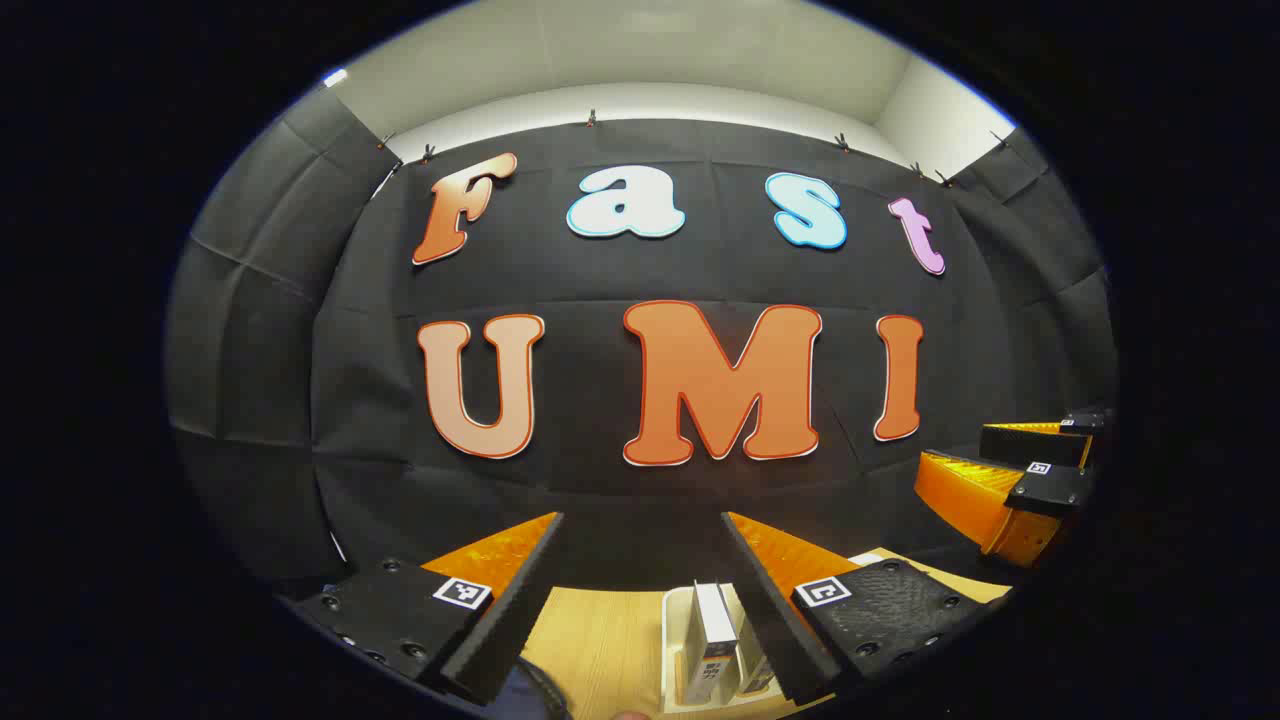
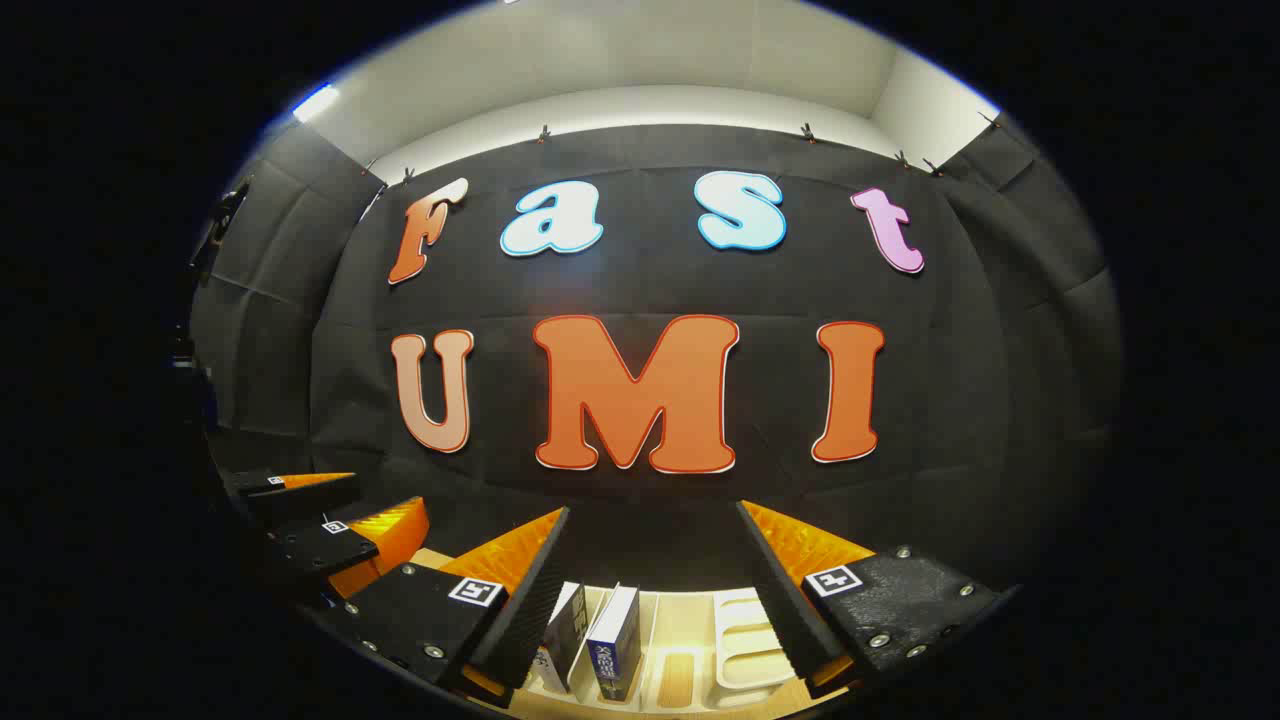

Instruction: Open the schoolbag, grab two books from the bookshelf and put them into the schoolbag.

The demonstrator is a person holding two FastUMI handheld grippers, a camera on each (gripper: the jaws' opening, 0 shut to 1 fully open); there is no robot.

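Both grippers hang above a wooden table, facing the booth wall. In the left gripper view my left gripper is open with nothing between its fingers. Below it a white-topped book stands upright in a cream bookshelf rack. A bit of dark blue fabric shows at the bottom edge; I cannot tell whether it is the schoolbag. In the right gripper view my right gripper is open and empty too. Two books lean in the rack just below its left finger.
The right gripper appears at the far right of the left gripper view, open. The left gripper appears at the lower left of the right gripper view, also open. The rack has empty slots to the right of the books.
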